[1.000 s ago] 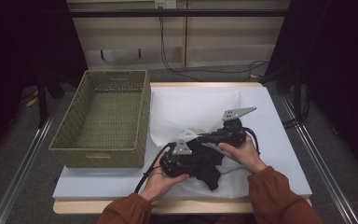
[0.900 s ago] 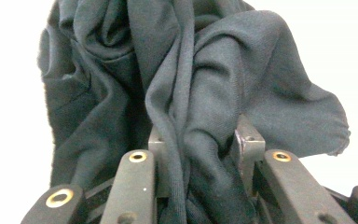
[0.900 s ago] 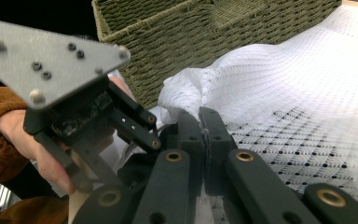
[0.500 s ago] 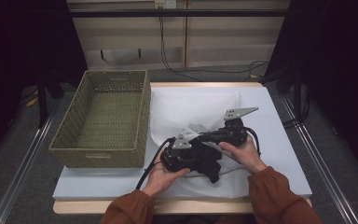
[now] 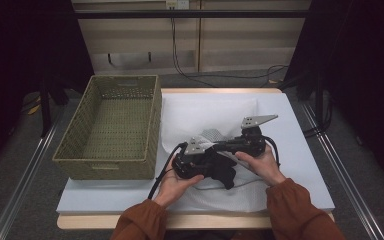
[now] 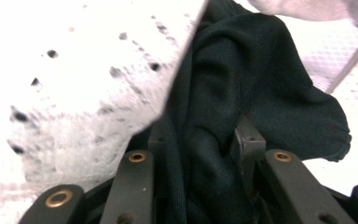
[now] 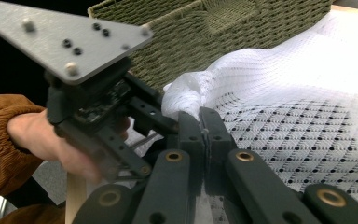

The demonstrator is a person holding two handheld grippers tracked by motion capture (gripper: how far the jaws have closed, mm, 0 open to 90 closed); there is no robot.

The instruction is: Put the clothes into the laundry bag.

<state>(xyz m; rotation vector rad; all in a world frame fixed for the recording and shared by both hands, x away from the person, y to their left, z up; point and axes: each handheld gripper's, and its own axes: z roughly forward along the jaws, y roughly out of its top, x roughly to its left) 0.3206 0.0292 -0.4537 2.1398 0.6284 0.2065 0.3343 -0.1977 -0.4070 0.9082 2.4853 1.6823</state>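
Observation:
A dark cloth (image 6: 242, 88) lies bunched between the jaws of my left gripper (image 6: 198, 140), which is shut on it. In the high view the cloth (image 5: 223, 171) sits near the table's front, with the left gripper (image 5: 211, 161) at its left. A white mesh bag (image 7: 307, 93) is spread over the table. My right gripper (image 7: 200, 119) is shut, pinching a gathered edge of that bag (image 7: 182, 95). From above, the right gripper (image 5: 222, 146) points left, close to the left one. The bag's edge (image 6: 84, 74) overlaps the dark cloth.
A woven green basket (image 5: 115, 125) stands on the left of the white table pad (image 5: 305, 165), close to the grippers. The left gripper's grey plate (image 7: 65, 37) and the hand (image 7: 42, 135) that holds it crowd the right gripper's left side. Cables trail off the table's front.
The left gripper and the dark cloth have shifted a little up and right, toward the right gripper. The right gripper has kept still on the bag's edge.

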